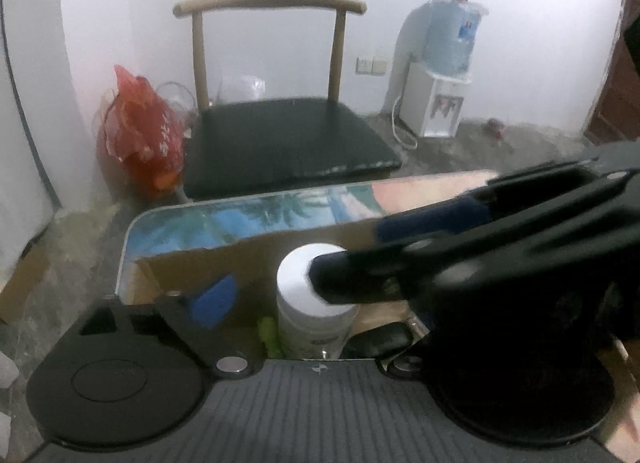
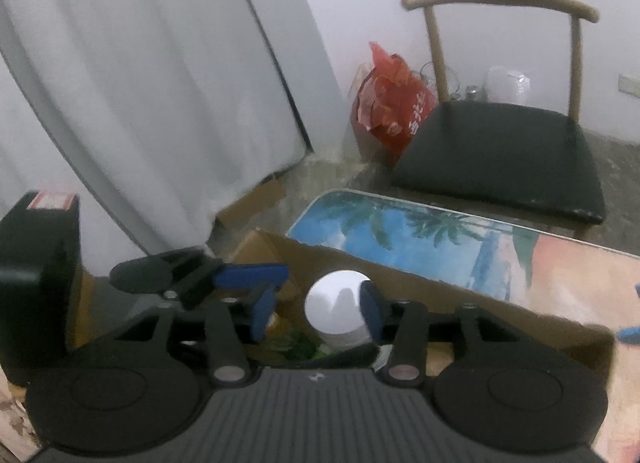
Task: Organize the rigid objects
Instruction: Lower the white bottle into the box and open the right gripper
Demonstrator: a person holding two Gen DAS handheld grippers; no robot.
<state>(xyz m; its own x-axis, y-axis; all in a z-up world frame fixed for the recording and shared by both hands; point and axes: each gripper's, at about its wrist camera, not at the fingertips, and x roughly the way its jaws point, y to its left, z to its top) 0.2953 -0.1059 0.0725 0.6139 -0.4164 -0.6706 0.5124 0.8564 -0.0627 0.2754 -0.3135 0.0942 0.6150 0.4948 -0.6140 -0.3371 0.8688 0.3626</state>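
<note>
- Two grippers meet over the cardboard box (image 1: 256, 251) in your left wrist view: your left gripper (image 1: 320, 303) has its jaws spread wide, holding nothing, while the right gripper (image 1: 352, 279) reaches across in front of the white-lidded jar (image 1: 304, 283).
- You can see the jar standing upright inside the box, beside something green (image 1: 268, 335) and a dark object (image 1: 380, 339).
- From your right wrist view, the right gripper (image 2: 316, 311) has its jaws part open around the jar (image 2: 336, 311); the right pad (image 2: 370, 313) sits at the lid's edge, and whether it presses you cannot tell. The left pad (image 2: 264, 311) stands clear.
- Judge the jar as stiff, smooth plastic, likely slippery; take it across the lid or just below, squarely, not by one edge.
</note>
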